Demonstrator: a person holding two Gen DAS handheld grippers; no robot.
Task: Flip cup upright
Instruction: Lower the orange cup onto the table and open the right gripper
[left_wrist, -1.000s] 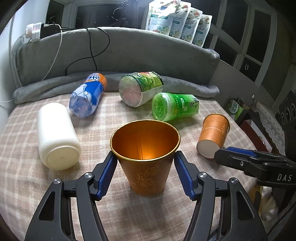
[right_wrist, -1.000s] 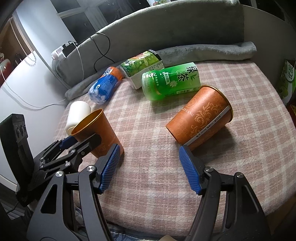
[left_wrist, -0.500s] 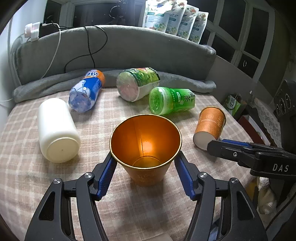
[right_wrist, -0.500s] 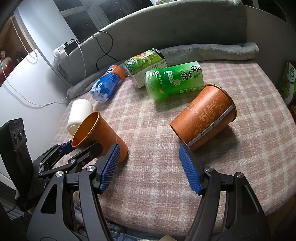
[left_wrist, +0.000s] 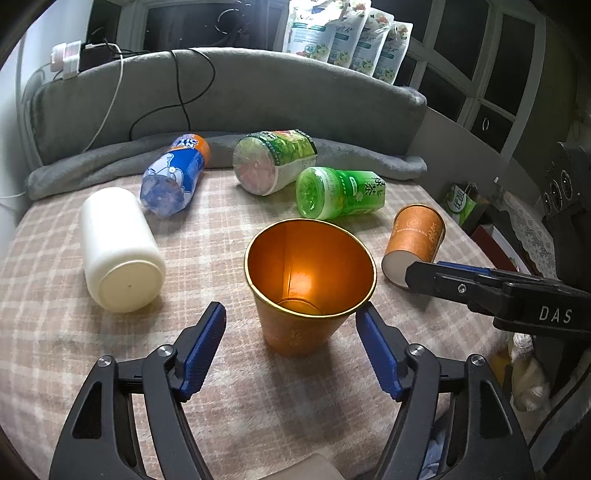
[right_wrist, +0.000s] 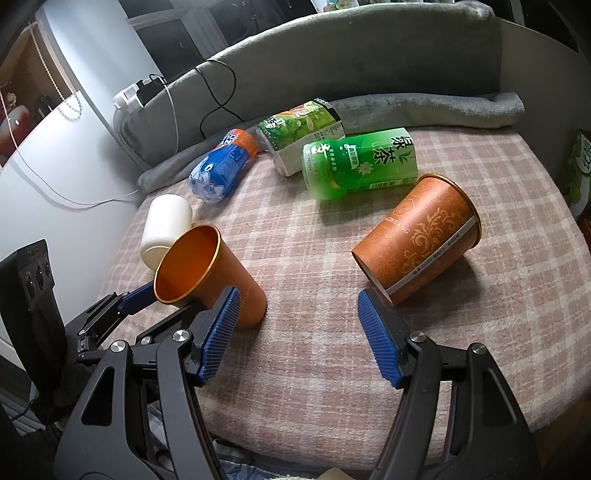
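Note:
An orange paper cup with a gold inside (left_wrist: 303, 291) stands upright on the checked cloth, mouth up; it also shows in the right wrist view (right_wrist: 214, 273). My left gripper (left_wrist: 291, 350) is open, its blue pads apart from the cup on either side. A second orange cup (right_wrist: 421, 240) lies on its side, its base toward my right gripper (right_wrist: 295, 332), which is open and empty just in front of it. That lying cup also shows in the left wrist view (left_wrist: 415, 240).
A white bottle (left_wrist: 118, 247), a blue soda bottle (left_wrist: 173, 173), a green-labelled bottle (left_wrist: 277, 160) and a green tea bottle (left_wrist: 340, 192) lie on the cloth behind the cups. A grey cushion (left_wrist: 229, 92) with cables borders the back. The table edge drops off at right.
My left gripper has let go of the gold-lined cup, opened and drawn back a little; the cup now stands free. My right gripper has moved slightly closer to the lying cup.

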